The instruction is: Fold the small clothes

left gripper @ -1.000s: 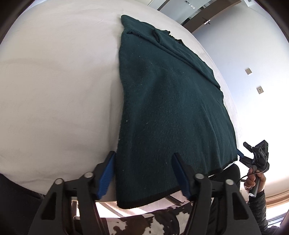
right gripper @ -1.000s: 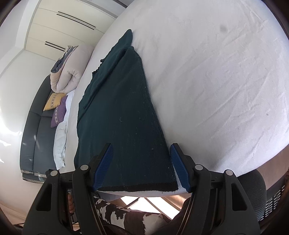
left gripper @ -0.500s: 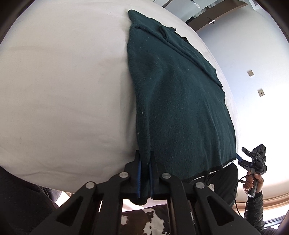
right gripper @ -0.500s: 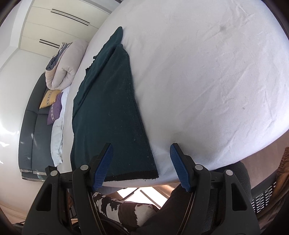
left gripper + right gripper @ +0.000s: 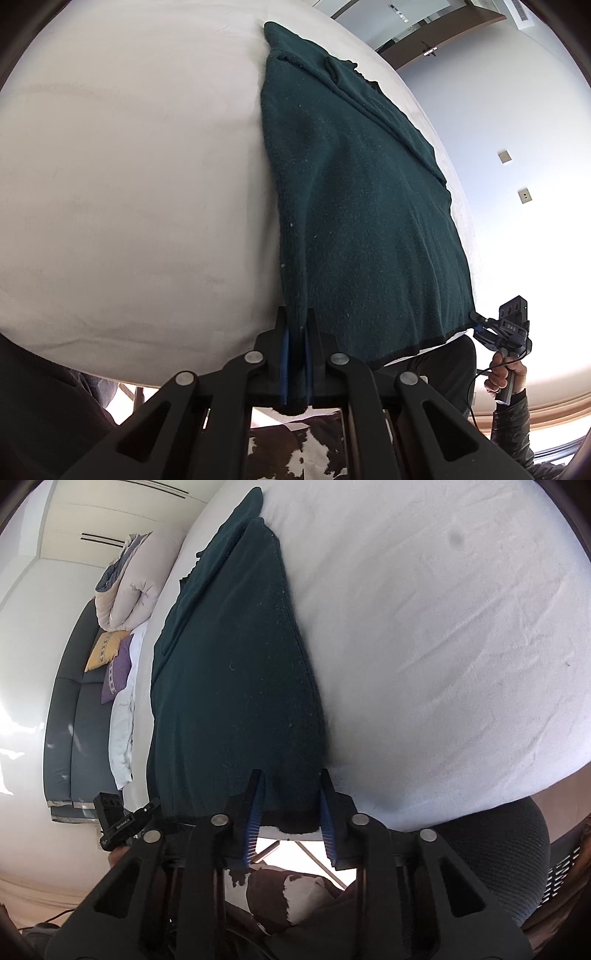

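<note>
Green garment (image 5: 362, 206) flat on the bed (image 5: 129, 166)

Your left hand-held gripper (image 5: 295, 360) pinches its near hem; your right one (image 5: 290, 825) (fingers apart) straddles the other corner.

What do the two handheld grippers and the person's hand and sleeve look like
Both the left gripper and the right gripper have black plastic frames with round silver pivots and ribbed blue fingers. The person's right hand is bare, with a dark sleeve and a thin black cable.

Bare white sheet (image 5: 443, 646) flanks the green garment (image 5: 362, 206)
</note>
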The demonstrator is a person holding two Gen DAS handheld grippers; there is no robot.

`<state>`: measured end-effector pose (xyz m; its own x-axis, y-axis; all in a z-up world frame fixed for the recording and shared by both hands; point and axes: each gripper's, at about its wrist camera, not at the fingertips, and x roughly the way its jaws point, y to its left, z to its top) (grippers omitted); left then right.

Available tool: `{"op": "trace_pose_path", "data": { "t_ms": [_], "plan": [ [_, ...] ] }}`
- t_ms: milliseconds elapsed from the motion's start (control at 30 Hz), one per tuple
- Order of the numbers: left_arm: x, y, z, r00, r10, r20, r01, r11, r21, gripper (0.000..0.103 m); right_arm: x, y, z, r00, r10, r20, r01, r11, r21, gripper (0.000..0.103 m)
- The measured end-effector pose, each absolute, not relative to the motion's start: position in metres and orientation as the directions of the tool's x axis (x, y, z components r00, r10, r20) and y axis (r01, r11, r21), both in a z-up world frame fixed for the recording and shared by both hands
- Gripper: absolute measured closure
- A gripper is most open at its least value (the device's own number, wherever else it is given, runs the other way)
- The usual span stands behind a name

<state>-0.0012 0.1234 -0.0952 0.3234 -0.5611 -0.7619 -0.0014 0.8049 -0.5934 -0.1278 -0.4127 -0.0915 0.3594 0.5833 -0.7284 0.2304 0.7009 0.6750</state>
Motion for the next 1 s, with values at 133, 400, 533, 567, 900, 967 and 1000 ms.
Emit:
{"op": "trace_pose_path", "data": {
  "t_ms": [133, 400, 533, 567, 900, 967, 1000],
  "plan": [
    [-0.002, 0.129, -0.090, 0.335, -0.604, -0.723, -0.008, 0.765, -0.643, 0.098, -0.132, -0.416, -0.088, 0.395, 0.583, -0.710, 0.237, 0.682, 0.692, 0.095],
    [0.005, 0.149, -0.063, 0.419, -0.720, -0.554, -0.004, 0.609, -0.793, 0.098, -0.124, -0.419, -0.049, 0.541, 0.617, -0.572, 0.149, 0.599, 0.787, 0.096],
    [0.015, 0.161, -0.049, 0.472, -0.756, -0.454, -0.001, 0.514, -0.858, 0.098, -0.108, -0.418, -0.029, 0.580, 0.636, -0.508, 0.102, 0.562, 0.821, 0.096],
    [0.017, 0.162, -0.048, 0.480, -0.761, -0.437, -0.001, 0.498, -0.867, 0.098, -0.103, -0.418, -0.027, 0.584, 0.636, -0.505, 0.102, 0.560, 0.822, 0.096],
    [0.077, 0.171, -0.030, 0.557, -0.750, -0.357, -0.018, 0.419, -0.908, 0.098, -0.032, -0.422, -0.007, 0.632, 0.629, -0.452, 0.084, 0.525, 0.847, 0.096],
    [0.095, 0.175, -0.027, 0.575, -0.744, -0.341, -0.024, 0.402, -0.915, 0.098, -0.010, -0.425, 0.000, 0.644, 0.625, -0.441, 0.077, 0.521, 0.850, 0.096],
    [0.105, 0.176, -0.026, 0.582, -0.739, -0.340, -0.027, 0.400, -0.916, 0.098, 0.000, -0.427, 0.004, 0.651, 0.620, -0.438, 0.072, 0.523, 0.849, 0.096]
  ]
}}
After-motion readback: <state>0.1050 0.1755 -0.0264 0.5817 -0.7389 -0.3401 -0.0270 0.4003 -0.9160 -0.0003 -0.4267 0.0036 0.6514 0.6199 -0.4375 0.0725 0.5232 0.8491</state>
